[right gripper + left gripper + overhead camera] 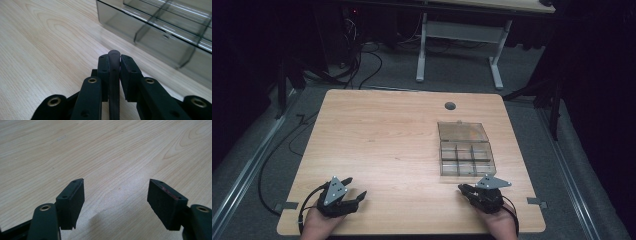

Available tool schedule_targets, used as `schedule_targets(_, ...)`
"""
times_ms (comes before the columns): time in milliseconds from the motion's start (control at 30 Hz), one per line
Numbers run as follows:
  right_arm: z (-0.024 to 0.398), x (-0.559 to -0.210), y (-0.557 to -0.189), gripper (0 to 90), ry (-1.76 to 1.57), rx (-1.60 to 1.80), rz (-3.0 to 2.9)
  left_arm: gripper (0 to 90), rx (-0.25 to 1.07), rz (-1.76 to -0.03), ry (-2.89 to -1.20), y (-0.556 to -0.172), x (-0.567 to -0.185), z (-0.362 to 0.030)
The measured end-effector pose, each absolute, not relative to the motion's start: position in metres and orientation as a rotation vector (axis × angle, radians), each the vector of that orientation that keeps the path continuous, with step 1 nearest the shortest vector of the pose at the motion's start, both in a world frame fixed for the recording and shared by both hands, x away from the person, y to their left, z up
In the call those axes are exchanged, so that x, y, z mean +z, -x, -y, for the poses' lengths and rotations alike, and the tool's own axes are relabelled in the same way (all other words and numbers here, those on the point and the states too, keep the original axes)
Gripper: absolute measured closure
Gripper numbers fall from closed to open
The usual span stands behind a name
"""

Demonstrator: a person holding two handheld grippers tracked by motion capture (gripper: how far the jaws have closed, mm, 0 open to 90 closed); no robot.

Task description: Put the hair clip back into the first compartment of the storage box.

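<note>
High view puts the left gripper at the table's near left corner, jaws spread over bare wood. Farther right, the right gripper sits just before the clear compartment box; right gripper view reveals it pinching a thin dark strip.

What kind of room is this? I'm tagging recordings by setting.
Probably a lab or workshop: a bare wooden table on grey carpet, cables strewn across the floor behind it, another desk frame beyond, and a clear compartment box.
</note>
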State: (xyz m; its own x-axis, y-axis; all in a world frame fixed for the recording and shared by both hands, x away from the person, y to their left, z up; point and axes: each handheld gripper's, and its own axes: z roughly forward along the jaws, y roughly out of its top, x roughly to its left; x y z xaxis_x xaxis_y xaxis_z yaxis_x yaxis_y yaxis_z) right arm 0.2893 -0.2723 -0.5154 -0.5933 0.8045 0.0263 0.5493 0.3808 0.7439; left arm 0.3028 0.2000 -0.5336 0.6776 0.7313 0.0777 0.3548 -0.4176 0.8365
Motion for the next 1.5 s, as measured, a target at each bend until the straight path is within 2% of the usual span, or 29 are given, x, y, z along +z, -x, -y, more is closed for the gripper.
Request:
schedule_targets(533, 0.28, -0.527, -0.292, 78.1, -1.252, 1.008, -2.298, 30.5, 0.558, -0.833, -2.034, -0.303, -0.534, -0.2)
schedule_targets(700, 0.285, -0.517, -0.29, 69.3, -1.275, 1.085, -2.25, 30.5, 0.557, -0.832, -2.034, -0.303, -0.534, -0.2)
schedule_targets(767, 0.288, -0.513, -0.29, 68.3, -1.292, 1.088, -2.231, 30.5, 0.556, -0.831, -2.03, -0.302, -0.534, -0.2)
schedule_targets(1167, 0.309, -0.506, -0.283, 67.5, -1.432, 0.942, -2.23, 30.7, 0.55, -0.828, -2.029, -0.302, -0.533, -0.201)
schedule_targets(1500, 0.31, -0.502, -0.283, 69.9, -1.445, 0.846, -2.276, 30.9, 0.556, -0.833, -2.03, -0.302, -0.534, -0.2)
